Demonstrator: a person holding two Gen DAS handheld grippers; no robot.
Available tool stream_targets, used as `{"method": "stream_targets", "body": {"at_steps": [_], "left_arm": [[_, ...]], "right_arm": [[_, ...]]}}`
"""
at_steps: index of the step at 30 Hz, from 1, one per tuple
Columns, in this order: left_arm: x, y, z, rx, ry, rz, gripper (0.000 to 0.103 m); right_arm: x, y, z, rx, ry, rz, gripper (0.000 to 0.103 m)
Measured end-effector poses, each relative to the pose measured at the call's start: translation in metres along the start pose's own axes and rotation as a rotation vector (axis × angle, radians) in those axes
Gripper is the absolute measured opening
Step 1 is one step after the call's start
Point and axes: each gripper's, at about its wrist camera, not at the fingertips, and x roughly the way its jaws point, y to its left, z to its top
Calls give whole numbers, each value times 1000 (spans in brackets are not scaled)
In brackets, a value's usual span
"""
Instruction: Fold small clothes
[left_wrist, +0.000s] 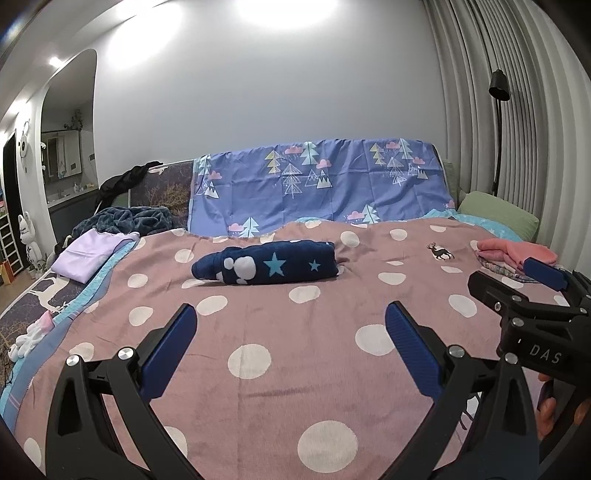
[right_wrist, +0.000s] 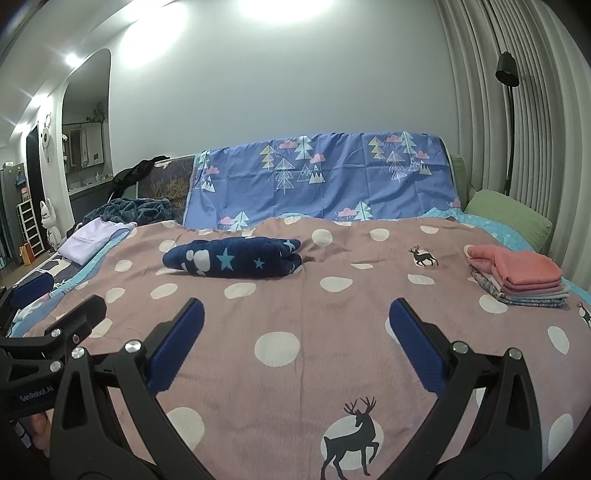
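A navy garment with stars and white blobs (left_wrist: 266, 266) lies folded in a thick bundle on the pink dotted blanket (left_wrist: 295, 369), far ahead of both grippers; it also shows in the right wrist view (right_wrist: 236, 257). My left gripper (left_wrist: 290, 314) is open and empty above the blanket. My right gripper (right_wrist: 295, 310) is open and empty beside it, and it shows at the right edge of the left wrist view (left_wrist: 517, 291). A stack of folded clothes with a pink piece on top (right_wrist: 517, 277) sits at the right of the bed.
A lilac folded cloth (left_wrist: 85, 254) and a dark rumpled blanket (left_wrist: 125, 219) lie at the bed's left. A blue tree-print sheet (left_wrist: 317, 181) hangs over the headboard. A green pillow (right_wrist: 509, 218) and a floor lamp (right_wrist: 508, 70) stand at the right by the curtain.
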Motion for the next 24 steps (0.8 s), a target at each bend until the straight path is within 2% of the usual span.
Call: {"method": "stream_targets", "body": {"at_steps": [24], "left_arm": [[8,1,-2,-1,23,4,102]], "right_arm": [[7,-4,-7,8,17,-14,101]]}}
